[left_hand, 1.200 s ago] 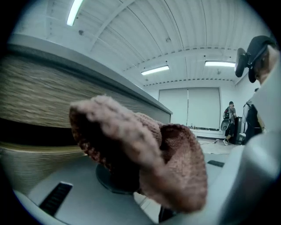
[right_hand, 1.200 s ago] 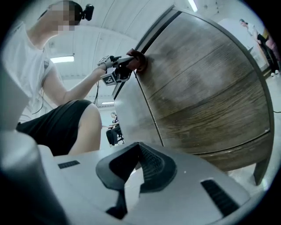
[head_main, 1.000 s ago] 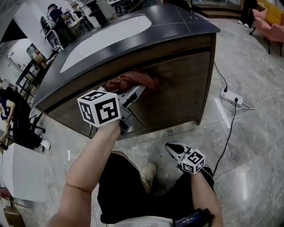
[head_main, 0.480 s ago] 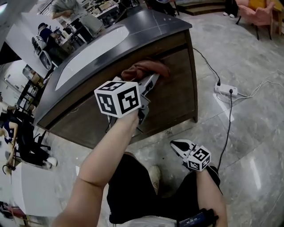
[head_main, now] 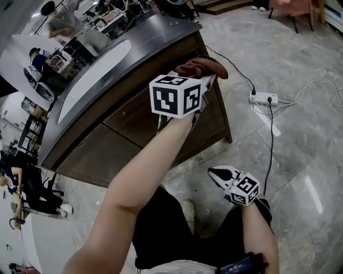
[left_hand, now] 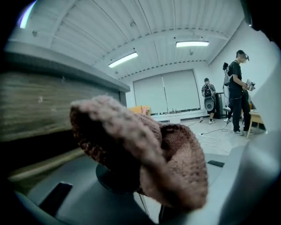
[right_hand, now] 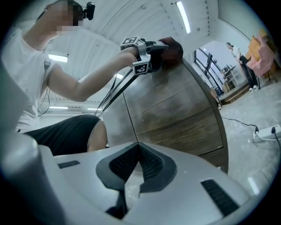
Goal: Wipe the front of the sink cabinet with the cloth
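The sink cabinet has a dark top, a long white basin [head_main: 91, 75] and a brown wooden front [head_main: 134, 136]. My left gripper [head_main: 206, 76] is shut on a reddish-brown knitted cloth [head_main: 202, 67] and holds it against the top right corner of that front. In the left gripper view the cloth [left_hand: 145, 149] bulges out over the jaws, with the wooden front [left_hand: 35, 110] at the left. My right gripper [head_main: 217, 173] hangs low by the person's leg, shut with nothing in it. From the right gripper view the cabinet front [right_hand: 175, 114] rises ahead, with the cloth [right_hand: 174, 49] at its top.
A white power strip [head_main: 262, 98] and dark cables [head_main: 270, 144] lie on the grey marble floor right of the cabinet. Pink chairs [head_main: 293, 8] stand at the far right. Other people [left_hand: 239, 90] stand in the background. The person's legs [head_main: 171, 225] are below me.
The left gripper has carried the cloth to the right along the top of the cabinet front, up to its right corner. The right gripper has hardly moved.
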### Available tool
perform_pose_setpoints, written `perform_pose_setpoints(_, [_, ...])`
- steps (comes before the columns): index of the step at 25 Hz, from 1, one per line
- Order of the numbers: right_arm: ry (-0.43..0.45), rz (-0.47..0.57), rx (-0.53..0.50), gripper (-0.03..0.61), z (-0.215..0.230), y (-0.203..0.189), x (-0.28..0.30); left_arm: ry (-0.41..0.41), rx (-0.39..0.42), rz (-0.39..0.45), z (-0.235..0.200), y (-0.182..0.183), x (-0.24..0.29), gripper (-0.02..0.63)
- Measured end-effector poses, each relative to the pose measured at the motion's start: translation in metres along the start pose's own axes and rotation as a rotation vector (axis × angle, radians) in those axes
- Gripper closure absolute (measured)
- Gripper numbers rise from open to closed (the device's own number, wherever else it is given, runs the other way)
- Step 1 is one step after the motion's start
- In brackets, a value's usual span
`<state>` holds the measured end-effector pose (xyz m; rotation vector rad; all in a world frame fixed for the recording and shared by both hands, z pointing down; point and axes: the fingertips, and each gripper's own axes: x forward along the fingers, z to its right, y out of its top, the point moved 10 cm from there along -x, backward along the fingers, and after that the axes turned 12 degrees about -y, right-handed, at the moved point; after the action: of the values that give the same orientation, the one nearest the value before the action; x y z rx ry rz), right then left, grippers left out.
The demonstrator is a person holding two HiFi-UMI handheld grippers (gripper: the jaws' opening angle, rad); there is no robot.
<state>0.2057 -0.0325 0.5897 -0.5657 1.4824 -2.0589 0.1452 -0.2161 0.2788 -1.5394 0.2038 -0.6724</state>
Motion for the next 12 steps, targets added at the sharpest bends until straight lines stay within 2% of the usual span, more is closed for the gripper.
perform_pose_setpoints(3, [-0.025, 0.018, 0.028, 0.566, 0.010, 0.001, -0.005, 0.001, -0.065, -0.018, 0.000, -0.015, 0.012, 0.492])
perform_pose_setpoints(5, [-0.020, 0.020, 0.041, 0.566, 0.011, -0.002, -0.002, 0.019, -0.076, -0.022, 0.001, -0.024, 0.010, 0.492])
perform_pose_setpoints(12, [0.081, -0.054, 0.049, 0.566, 0.004, -0.022, 0.028, 0.097, -0.103, 0.002, -0.008, -0.042, -0.033, 0.492])
